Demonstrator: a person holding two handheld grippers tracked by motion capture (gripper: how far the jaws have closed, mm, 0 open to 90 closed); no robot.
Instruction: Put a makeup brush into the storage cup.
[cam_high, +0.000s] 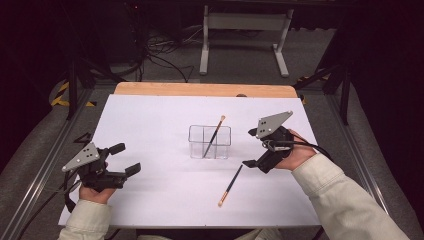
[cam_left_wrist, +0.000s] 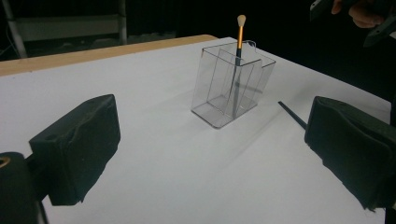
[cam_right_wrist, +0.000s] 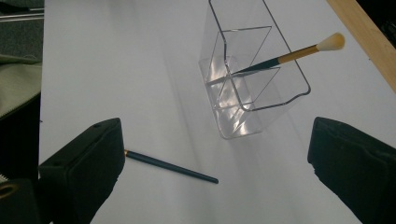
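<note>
On the white table sheet, the dark slim brush with gold ferrule lay at lower centre, pointing diagonally toward my right gripper, which was nearer, open and empty; the left gripper was open too.

You work on a flat white sheet spread over the pale wooden tabletop, whose bare strip shows along the far edge. Beyond it — on the grey floor — stands a white metal frame, with black cables tangled to its left. Yellow-and-black tape marks the floor at far left.
</note>
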